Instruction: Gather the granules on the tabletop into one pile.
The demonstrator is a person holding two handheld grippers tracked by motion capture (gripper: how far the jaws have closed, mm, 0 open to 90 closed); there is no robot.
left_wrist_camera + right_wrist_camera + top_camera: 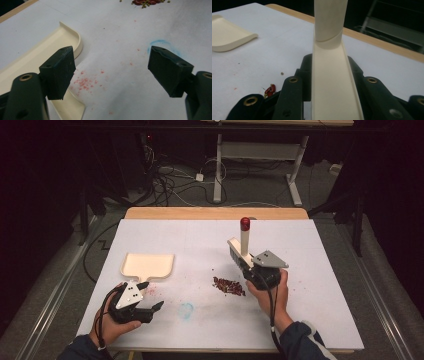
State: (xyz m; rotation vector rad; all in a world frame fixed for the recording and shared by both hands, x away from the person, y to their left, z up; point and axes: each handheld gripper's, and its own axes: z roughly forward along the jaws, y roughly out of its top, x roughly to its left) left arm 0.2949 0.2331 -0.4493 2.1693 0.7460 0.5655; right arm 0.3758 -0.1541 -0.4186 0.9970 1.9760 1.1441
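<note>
A cream dustpan [147, 265] lies flat at the left of the white table, its handle pointing toward me. My left gripper [152, 295] hovers just right of that handle, open and holding nothing; in the left gripper view the dustpan [37, 57] sits beside the left jaw of the left gripper [112, 67]. My right gripper [248, 270] is shut on a cream brush [244, 245] whose handle with its red cap [245, 223] stands upright. The brush body [329, 82] is clamped between both jaws. A small pile of red and green beans [229, 286] lies left of the right gripper.
A faint blue ring [186, 310] and pink stains [85, 82] mark the white sheet. A wooden table edge [215, 213] runs along the far side. Beyond it are a desk frame [260, 165] and floor cables. A few stray beans [270, 90] lie below the right gripper.
</note>
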